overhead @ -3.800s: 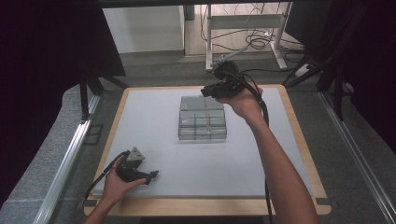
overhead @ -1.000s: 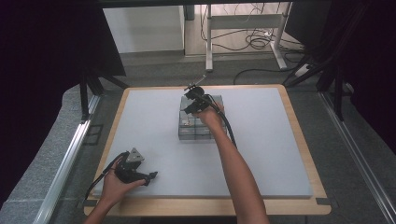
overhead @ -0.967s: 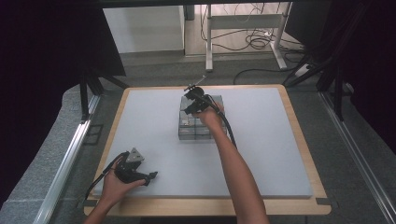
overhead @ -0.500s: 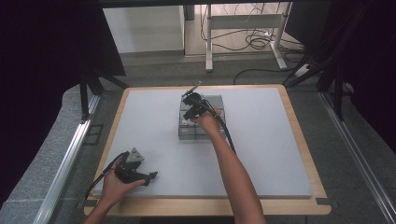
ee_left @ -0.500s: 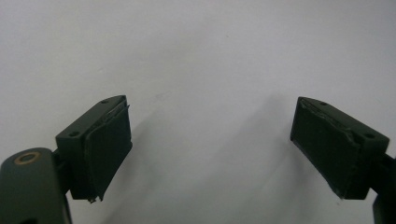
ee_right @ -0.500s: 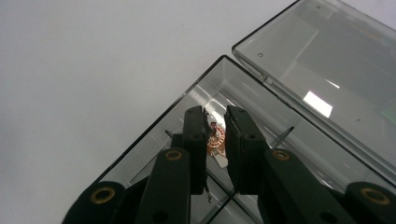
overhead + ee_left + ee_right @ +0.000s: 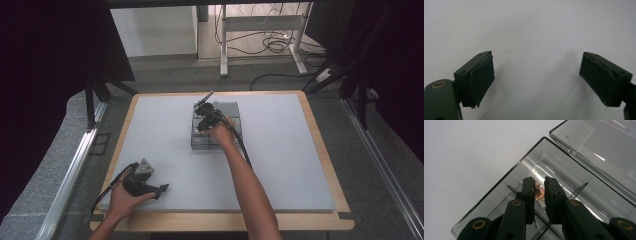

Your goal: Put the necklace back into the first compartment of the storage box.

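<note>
Gripping a copper coil (image 7: 539, 193), right gripper (image 7: 539, 195) inside clear box (image 7: 499, 195) corner

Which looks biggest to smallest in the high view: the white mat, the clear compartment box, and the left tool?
1. White mat, by far the largest, covering most of the table.
2. Clear compartment box, partly hidden by the right hand.
3. Left tool, smallest, though it sits nearer the camera, so the gap from the box is unsure.
</note>
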Demonstrator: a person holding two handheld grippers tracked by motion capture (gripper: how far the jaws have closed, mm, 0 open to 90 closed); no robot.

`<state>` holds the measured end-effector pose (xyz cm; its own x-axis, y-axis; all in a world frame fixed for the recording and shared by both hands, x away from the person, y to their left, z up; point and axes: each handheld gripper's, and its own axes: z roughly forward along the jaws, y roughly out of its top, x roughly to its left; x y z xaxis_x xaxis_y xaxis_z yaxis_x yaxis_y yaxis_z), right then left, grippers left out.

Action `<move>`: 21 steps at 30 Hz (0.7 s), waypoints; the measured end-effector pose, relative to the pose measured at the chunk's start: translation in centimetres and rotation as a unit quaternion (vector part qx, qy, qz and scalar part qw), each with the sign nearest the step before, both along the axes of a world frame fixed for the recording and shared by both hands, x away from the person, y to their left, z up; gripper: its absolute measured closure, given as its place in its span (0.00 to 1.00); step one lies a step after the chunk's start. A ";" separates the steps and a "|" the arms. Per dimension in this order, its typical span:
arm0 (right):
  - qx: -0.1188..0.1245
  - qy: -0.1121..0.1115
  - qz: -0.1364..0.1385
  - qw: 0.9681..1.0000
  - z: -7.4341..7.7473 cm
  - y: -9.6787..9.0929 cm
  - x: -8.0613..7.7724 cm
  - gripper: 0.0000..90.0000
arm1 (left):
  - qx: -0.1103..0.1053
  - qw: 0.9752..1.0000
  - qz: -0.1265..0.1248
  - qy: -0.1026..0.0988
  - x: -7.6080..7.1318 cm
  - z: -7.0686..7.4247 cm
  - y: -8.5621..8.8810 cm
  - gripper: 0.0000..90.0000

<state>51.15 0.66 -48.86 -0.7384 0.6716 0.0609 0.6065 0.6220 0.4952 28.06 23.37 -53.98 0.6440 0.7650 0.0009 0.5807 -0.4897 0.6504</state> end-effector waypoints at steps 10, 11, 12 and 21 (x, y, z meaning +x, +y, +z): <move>0.008 -0.006 -0.002 1.000 0.0 -0.3 0.0 0.72 | 0.000 1.000 0.000 0.000 0.0 0.0 0.0 0.14; 0.010 -0.007 -0.002 1.000 0.1 -0.4 0.0 0.71 | 0.000 1.000 0.000 0.000 0.0 0.0 0.0 0.14; 0.012 -0.008 -0.002 1.000 0.2 -0.5 0.0 0.70 | 0.000 1.000 0.000 0.000 0.0 0.0 0.0 0.14; 0.041 -0.002 -0.002 0.999 1.1 -1.7 -0.9 0.59 | 0.005 1.000 -0.002 0.001 0.2 -0.1 0.0 0.14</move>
